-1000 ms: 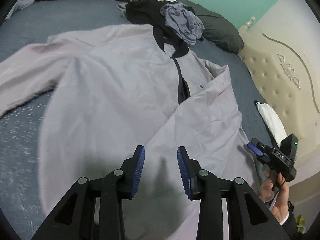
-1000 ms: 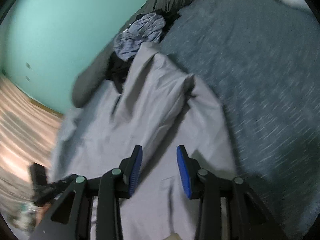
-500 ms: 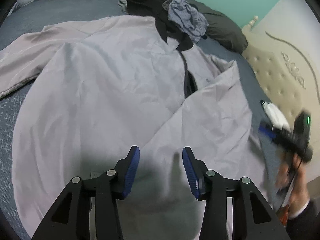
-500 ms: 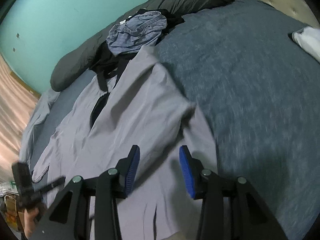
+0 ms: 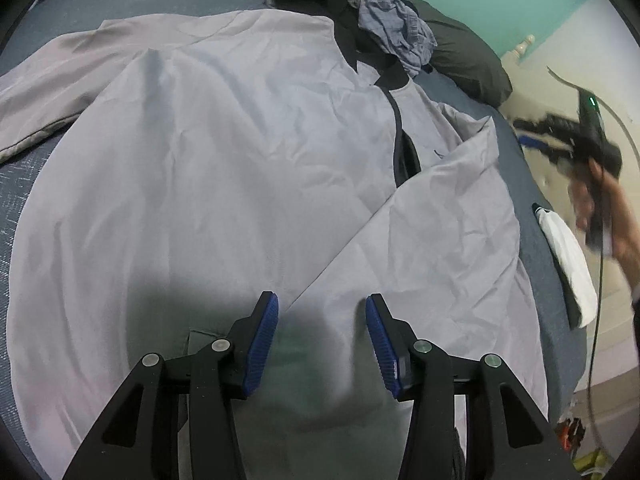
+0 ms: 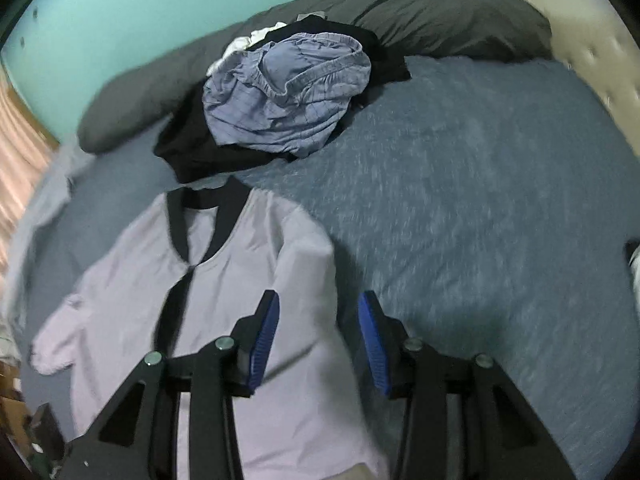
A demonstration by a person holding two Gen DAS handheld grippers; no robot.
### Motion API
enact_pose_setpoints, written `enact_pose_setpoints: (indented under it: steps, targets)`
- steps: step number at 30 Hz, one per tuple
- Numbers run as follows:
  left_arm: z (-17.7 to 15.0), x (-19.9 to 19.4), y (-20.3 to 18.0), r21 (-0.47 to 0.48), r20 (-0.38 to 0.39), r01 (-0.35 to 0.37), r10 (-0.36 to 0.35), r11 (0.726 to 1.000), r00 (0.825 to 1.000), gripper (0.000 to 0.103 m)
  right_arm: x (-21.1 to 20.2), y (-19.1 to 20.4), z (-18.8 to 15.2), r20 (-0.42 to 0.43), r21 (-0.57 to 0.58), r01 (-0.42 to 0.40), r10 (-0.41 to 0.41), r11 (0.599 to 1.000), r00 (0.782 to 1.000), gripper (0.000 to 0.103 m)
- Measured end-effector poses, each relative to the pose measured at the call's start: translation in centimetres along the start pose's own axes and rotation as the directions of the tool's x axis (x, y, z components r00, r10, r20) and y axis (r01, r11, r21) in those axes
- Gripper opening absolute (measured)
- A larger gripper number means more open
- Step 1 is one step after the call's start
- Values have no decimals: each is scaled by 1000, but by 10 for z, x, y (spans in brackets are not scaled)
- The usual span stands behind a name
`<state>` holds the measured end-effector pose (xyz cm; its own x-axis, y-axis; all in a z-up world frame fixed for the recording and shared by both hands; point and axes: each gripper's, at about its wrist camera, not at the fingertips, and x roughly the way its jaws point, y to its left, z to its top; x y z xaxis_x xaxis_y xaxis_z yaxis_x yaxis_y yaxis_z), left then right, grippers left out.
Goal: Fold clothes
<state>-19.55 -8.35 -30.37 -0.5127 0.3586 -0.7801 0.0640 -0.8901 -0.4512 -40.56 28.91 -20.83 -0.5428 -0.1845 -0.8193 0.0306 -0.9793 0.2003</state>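
Note:
A light grey jacket (image 5: 224, 168) with a black collar and zip lies spread face up on the blue bed. Its right sleeve is folded across the body. My left gripper (image 5: 322, 336) hovers open just above the jacket's lower part, nothing between its blue pads. In the right wrist view the same jacket (image 6: 248, 280) lies lower left. My right gripper (image 6: 318, 334) stands open over the jacket's right edge, where it meets the bedspread (image 6: 480, 200). From the left wrist view, the right gripper (image 5: 576, 140) shows blurred in a hand above the bed's right side.
A pile of clothes, blue-grey shorts (image 6: 280, 96) over black garments (image 6: 192, 148), sits near the dark pillows (image 6: 440, 12). A white folded item (image 5: 568, 256) lies at the bed's right edge. A cream headboard (image 6: 580, 28) and teal wall (image 6: 140, 8) border the bed.
The left gripper has moved in lower over the jacket and opened wider. The right gripper has swung from the jacket's side toward the collar and clothes pile, staying open.

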Motion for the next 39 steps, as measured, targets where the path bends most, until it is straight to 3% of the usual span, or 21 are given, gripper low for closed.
enact_pose_setpoints:
  steps: [9, 19, 20, 22, 25, 34, 39]
  targets:
    - [-1, 7, 2, 8, -13, 5, -5, 1000, 1000, 50, 49, 16, 25, -129, -119, 98, -113, 988, 985, 42]
    - [-5, 8, 0, 34, -8, -9, 9, 999, 1000, 52, 105, 35, 43, -257, -258, 189, -256, 947, 932, 42]
    - [-5, 8, 0, 35, -8, -8, 8, 999, 1000, 52, 105, 33, 44, -249, -249, 192, -255, 949, 934, 42]
    - [-4, 10, 0, 35, -8, -5, 5, 999, 1000, 52, 104, 28, 45, -232, -230, 198, -252, 953, 939, 20]
    - [-4, 10, 1, 37, -9, -5, 6, 999, 1000, 53, 102, 22, 46, -207, -201, 207, -248, 957, 946, 8]
    - [-5, 14, -1, 65, -2, -33, 34, 997, 999, 52, 97, 2, 52, -129, -113, 226, -240, 968, 962, 1]
    - [-4, 13, 4, 43, -5, -11, 11, 999, 1000, 52, 85, 3, 59, -89, -98, 158, -167, 983, 982, 2]
